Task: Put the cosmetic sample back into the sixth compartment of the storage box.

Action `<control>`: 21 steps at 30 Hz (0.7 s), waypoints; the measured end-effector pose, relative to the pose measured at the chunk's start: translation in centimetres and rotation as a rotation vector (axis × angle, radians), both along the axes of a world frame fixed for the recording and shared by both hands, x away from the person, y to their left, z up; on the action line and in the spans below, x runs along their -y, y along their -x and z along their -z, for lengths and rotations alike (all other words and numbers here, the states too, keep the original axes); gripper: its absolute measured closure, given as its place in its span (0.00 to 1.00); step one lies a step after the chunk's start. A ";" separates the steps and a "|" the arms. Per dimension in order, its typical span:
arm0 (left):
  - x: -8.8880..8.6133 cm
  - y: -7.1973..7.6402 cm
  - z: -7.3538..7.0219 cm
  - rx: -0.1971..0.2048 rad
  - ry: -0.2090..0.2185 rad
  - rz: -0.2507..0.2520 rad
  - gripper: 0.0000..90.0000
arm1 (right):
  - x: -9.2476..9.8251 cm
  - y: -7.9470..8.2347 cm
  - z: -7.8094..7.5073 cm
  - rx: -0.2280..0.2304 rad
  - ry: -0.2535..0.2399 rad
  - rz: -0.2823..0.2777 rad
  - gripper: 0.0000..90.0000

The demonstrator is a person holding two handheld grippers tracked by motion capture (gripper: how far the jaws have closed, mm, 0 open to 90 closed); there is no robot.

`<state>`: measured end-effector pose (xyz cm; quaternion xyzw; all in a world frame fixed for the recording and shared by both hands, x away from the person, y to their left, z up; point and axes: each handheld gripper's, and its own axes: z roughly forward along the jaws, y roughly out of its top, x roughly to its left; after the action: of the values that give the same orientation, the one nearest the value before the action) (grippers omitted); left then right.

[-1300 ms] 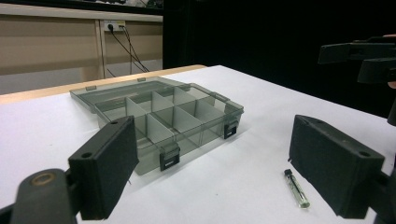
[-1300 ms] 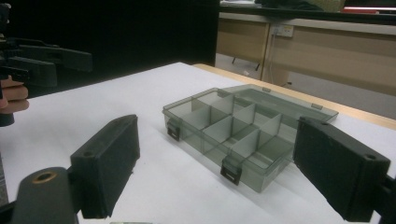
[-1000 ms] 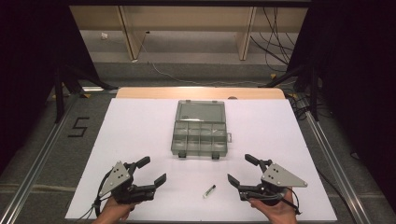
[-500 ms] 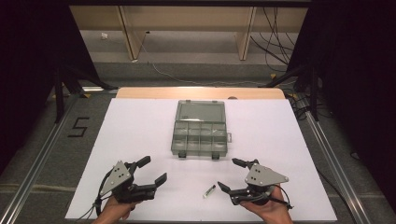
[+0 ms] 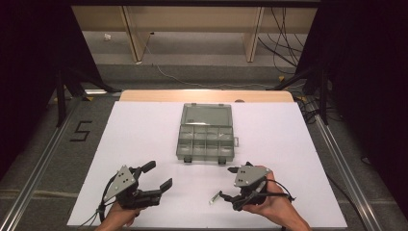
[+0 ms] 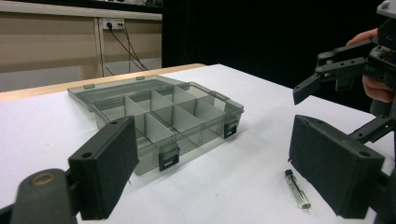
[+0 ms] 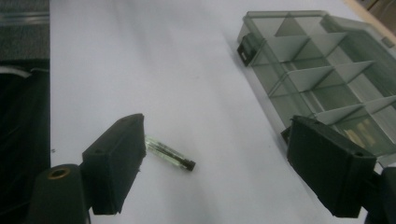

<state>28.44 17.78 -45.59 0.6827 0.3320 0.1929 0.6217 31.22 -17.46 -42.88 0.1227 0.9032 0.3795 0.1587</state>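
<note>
A small glass vial (image 5: 214,198) with a black cap lies on the white table (image 5: 144,130), near its front edge. My right gripper (image 5: 228,183) sits just right of it, open. Its jaws have just been closing a little. In the right gripper view the vial (image 7: 170,154) lies on the table between the jaws, close to the left one, with neither pad touching it. My left gripper (image 5: 158,174) rests open and empty at the front left. A clear grey compartment box (image 5: 206,136) stands open mid-table, its lid flat behind it.
The box (image 6: 159,112) has several divided cells; one near cell (image 7: 362,130) holds something pale. From the left gripper view the vial (image 6: 297,188) lies before the right jaw. Dark floor, metal rails and cables surround the table.
My right gripper has slid left across the table to the vial, which now lies at its jaw tips. My left gripper has stayed in place.
</note>
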 end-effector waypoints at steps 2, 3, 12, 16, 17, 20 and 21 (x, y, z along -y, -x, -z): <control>0.0 0.0 0.0 0.000 -0.001 0.001 0.17 | -0.2 -0.2 0.0 -0.009 0.019 -0.008 0.23; 0.1 -0.1 0.1 0.004 0.007 0.006 0.17 | -0.5 -0.4 -0.1 -0.012 0.039 -0.019 0.23; 0.1 -0.1 0.0 -0.001 0.001 0.007 0.17 | -2.3 -1.9 -0.5 -0.069 0.188 -0.098 0.25; 0.2 -0.2 0.0 0.000 -0.003 0.016 0.17 | -3.3 -2.1 -0.2 -0.103 0.276 -0.156 0.29; 0.2 -0.2 0.0 0.001 -0.004 0.015 0.17 | -3.6 -2.1 -0.1 -0.104 0.291 -0.167 0.29; 0.3 -0.3 0.1 0.004 0.007 0.021 0.17 | -4.6 -2.3 0.4 -0.116 0.350 -0.202 0.30; 0.3 -0.3 0.1 0.000 0.000 0.016 0.17 | -4.6 -2.3 0.4 -0.116 0.350 -0.202 0.30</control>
<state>28.71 17.50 -45.64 0.6855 0.3264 0.1879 0.6231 33.50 -12.87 -43.28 0.0238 0.9706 0.2231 0.0868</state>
